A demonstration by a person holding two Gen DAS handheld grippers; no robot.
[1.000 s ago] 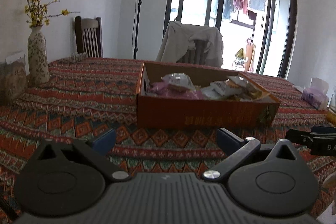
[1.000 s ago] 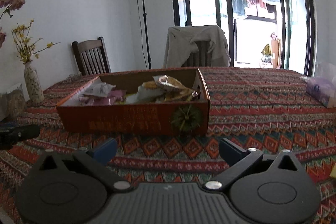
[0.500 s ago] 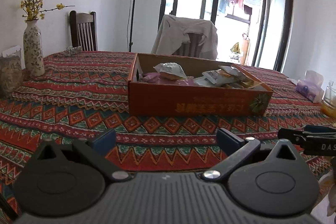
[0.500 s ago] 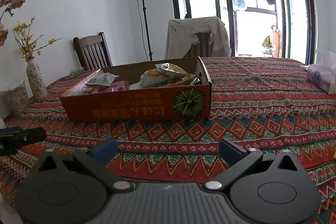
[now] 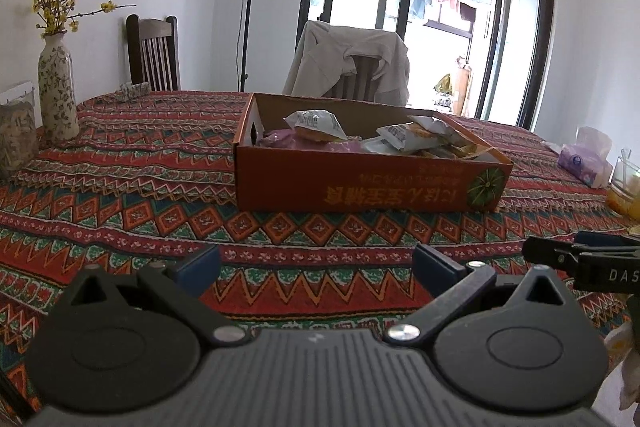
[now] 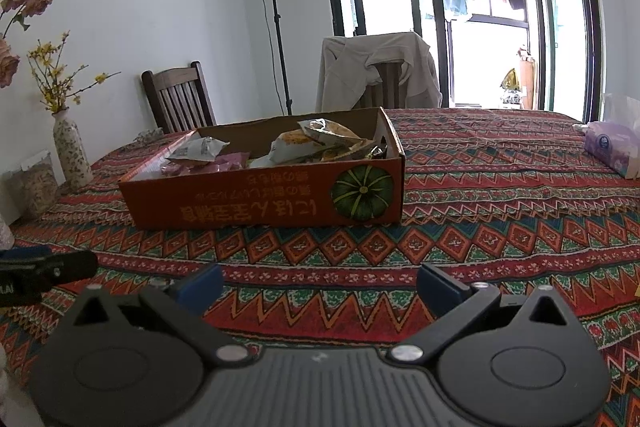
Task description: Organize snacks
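An orange cardboard box [image 5: 360, 187] with a pumpkin print sits on the patterned tablecloth; it also shows in the right wrist view [image 6: 264, 199]. Several snack packets [image 5: 316, 125] lie piled inside, also seen in the right wrist view [image 6: 304, 145]. My left gripper [image 5: 316, 263] is open and empty, held low over the table well in front of the box. My right gripper [image 6: 320, 283] is open and empty, also in front of the box. The right gripper's finger shows at the right edge of the left wrist view [image 5: 580, 259].
A flowered vase [image 5: 56, 95] and a clear jar [image 5: 14, 135] stand at the left. A purple tissue pack [image 6: 612, 147] and a glass [image 5: 624, 187] are at the right. Two chairs [image 6: 180, 103] stand behind the table, one draped with a jacket [image 5: 352, 63].
Both grippers have pulled back from the box and risen a little, so the box looks farther away. Both stay open and empty.
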